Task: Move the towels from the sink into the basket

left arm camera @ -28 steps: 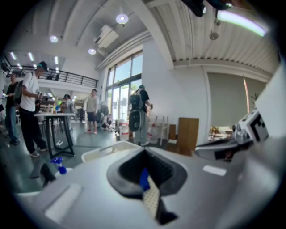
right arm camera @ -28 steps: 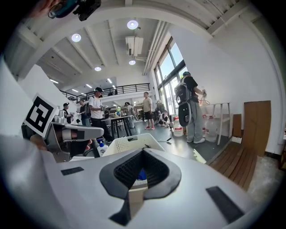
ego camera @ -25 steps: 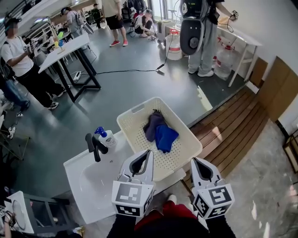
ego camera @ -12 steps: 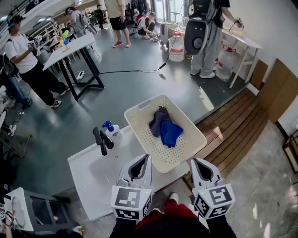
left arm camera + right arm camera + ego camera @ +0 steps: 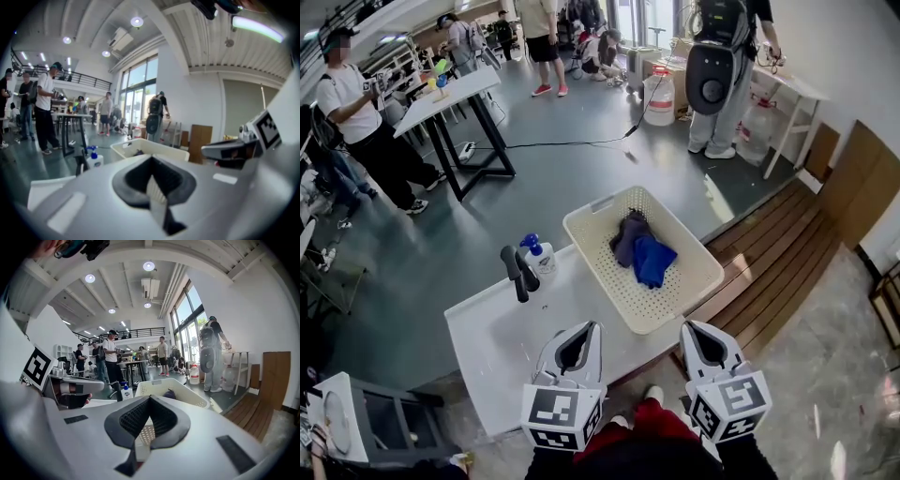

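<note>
A cream perforated basket (image 5: 675,305) stands at the right end of the white sink counter (image 5: 492,333). Inside it lie a dark purple towel (image 5: 629,235) and a blue towel (image 5: 655,261). No towel shows on the counter, and the basin itself is hard to make out. My left gripper (image 5: 582,330) hangs over the counter's near edge, shut and holding nothing. Level with it, my right gripper (image 5: 695,329) is off the basket's near right corner, jaws together and empty. The basket (image 5: 161,387) with the dark towel (image 5: 169,393) shows ahead in the right gripper view.
A black faucet (image 5: 517,272) and a blue-capped soap bottle (image 5: 540,255) stand at the counter's back. Beyond are a black-legged table (image 5: 455,94), several standing people, a water jug (image 5: 658,98) and a white table (image 5: 787,84). Wooden decking (image 5: 769,272) lies to the right.
Both grippers have drawn back from the basket toward me; the left one no longer overlaps its rim. The towels lie in the basket as before.
</note>
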{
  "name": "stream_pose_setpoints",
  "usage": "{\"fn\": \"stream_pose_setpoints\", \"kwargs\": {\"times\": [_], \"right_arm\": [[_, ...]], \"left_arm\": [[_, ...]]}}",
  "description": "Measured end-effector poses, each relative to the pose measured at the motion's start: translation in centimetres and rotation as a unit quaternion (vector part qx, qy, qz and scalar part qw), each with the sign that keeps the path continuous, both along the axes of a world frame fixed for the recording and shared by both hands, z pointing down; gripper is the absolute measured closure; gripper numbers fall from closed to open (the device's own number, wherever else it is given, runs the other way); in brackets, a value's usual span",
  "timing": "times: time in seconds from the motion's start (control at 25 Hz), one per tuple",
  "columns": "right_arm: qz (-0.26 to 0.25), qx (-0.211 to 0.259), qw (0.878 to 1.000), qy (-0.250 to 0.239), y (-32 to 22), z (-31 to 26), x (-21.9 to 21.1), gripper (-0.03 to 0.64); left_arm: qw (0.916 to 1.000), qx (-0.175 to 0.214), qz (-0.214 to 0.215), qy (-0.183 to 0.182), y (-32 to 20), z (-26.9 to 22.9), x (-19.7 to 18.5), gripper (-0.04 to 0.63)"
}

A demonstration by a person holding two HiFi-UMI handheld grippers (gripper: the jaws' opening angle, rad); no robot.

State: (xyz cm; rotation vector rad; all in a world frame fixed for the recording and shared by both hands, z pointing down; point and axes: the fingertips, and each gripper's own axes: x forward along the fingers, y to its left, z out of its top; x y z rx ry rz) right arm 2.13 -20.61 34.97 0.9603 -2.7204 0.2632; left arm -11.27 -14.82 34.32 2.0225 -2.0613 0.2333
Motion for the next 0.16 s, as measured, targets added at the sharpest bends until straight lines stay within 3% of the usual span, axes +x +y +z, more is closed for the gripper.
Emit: {"fn": "stream_pose_setpoints", "kwargs": {"times": [0.16], "right_arm": [[0.0, 0.001, 1.0, 0.0, 1.2, -0.3, -0.2, 0.609]], "left_arm": [[1.0, -0.003, -0.006, 0.005, 1.7, 0.2, -0.5, 0.592]]}}
